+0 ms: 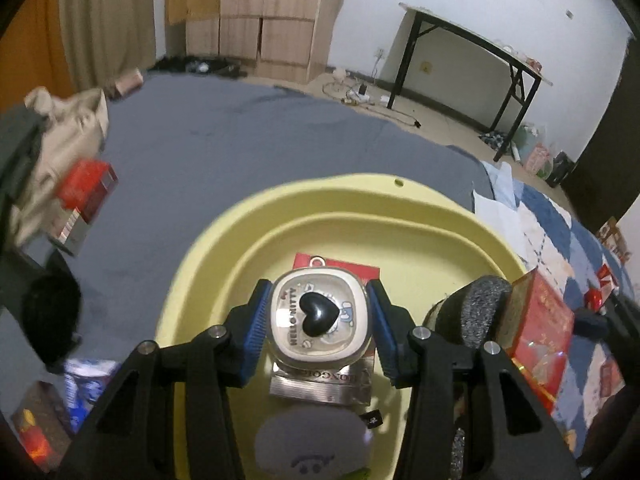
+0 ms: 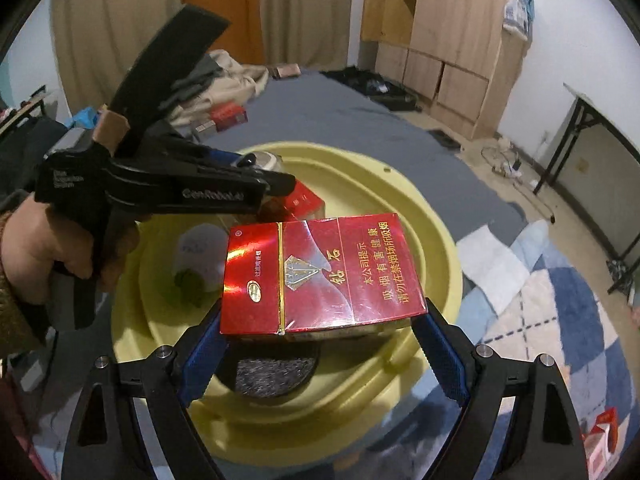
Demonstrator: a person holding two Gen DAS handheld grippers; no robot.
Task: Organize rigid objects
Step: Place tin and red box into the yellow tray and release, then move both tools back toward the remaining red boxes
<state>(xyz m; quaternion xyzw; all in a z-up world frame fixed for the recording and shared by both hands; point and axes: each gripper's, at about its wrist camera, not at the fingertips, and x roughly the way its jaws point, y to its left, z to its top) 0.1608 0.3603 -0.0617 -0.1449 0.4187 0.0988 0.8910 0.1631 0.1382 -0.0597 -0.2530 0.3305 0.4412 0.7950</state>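
Both my hands tilt down over the yellow basin (image 1: pixel 224 240) on the bed: left fingers (image 1: pixel 256 320) pinching a Hello Kitty case (image 1: pixel 320 316), right fingers (image 2: pixel 444 354) clamping a red cigarette pack (image 2: pixel 320 276).

The yellow basin (image 2: pixel 420 216) sits on the grey bedsheet. Above its middle hangs a cream, rounded-square Hello Kitty case (image 1: pixel 320 316) with a black heart on its face, pinched at both sides by blue pads. Over the basin's near rim a red cigarette pack (image 2: pixel 320 276) with gold lettering and a diamond emblem lies flat, face up, clamped end to end. Inside the basin lie another red pack (image 2: pixel 306 200), a silver packet (image 1: pixel 324 386), a pale oval case (image 2: pixel 202 252) and a round black glittery lid (image 2: pixel 274 374).
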